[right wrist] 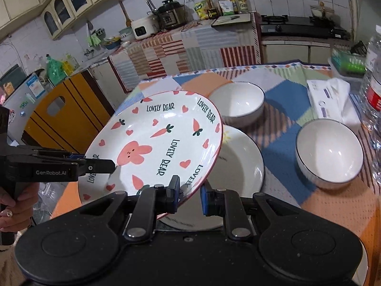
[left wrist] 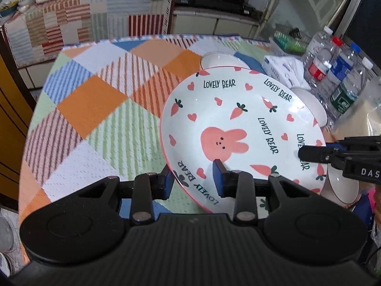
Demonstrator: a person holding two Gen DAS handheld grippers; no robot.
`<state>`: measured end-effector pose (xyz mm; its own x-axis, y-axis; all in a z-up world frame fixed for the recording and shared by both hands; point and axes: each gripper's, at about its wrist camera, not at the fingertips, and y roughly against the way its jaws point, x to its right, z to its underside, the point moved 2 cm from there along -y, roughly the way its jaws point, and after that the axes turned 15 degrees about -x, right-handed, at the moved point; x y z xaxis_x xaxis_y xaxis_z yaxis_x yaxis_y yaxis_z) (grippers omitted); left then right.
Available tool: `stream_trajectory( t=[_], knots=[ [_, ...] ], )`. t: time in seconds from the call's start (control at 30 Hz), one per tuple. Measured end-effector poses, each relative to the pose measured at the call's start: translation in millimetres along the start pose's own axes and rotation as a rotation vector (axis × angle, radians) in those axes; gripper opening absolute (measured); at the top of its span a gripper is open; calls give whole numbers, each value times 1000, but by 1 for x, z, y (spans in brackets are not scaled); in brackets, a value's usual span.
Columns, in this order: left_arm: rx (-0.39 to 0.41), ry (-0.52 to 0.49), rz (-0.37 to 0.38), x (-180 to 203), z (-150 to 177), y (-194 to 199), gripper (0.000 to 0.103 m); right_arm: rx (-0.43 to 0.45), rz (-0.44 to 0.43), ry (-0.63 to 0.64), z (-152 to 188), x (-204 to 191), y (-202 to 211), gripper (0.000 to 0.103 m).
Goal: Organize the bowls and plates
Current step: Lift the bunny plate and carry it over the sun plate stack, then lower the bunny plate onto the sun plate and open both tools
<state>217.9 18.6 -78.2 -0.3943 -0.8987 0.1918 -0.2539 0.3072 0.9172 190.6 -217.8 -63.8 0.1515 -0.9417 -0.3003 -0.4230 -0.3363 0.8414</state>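
The bunny plate point(right wrist: 154, 147) is held tilted above the checked tablecloth point(left wrist: 95, 109), in the middle of the frame, pinched at its near rim by the left gripper point(left wrist: 194, 178) and right gripper point(right wrist: 189, 194), both nearly closed.

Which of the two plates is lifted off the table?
The Lovely Bear plate, printed with a pink rabbit and carrots, is held up tilted. The plain white plate lies flat on the tablecloth beneath it.
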Motion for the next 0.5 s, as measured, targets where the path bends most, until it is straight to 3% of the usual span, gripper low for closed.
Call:
stream_trajectory(
  t=[0.2,0.33,0.5],
  knots=[
    [-43,-2,11,5,1,-22,32,-33,-15,-51,8,18,-12,22],
    [-94,53,74,-2,1,-40,32,-53,-1,-63,13,24,-20,22],
    [-116,55,64,-2,1,-53,32,-91,7,-82,13,29,-32,22]
  ],
)
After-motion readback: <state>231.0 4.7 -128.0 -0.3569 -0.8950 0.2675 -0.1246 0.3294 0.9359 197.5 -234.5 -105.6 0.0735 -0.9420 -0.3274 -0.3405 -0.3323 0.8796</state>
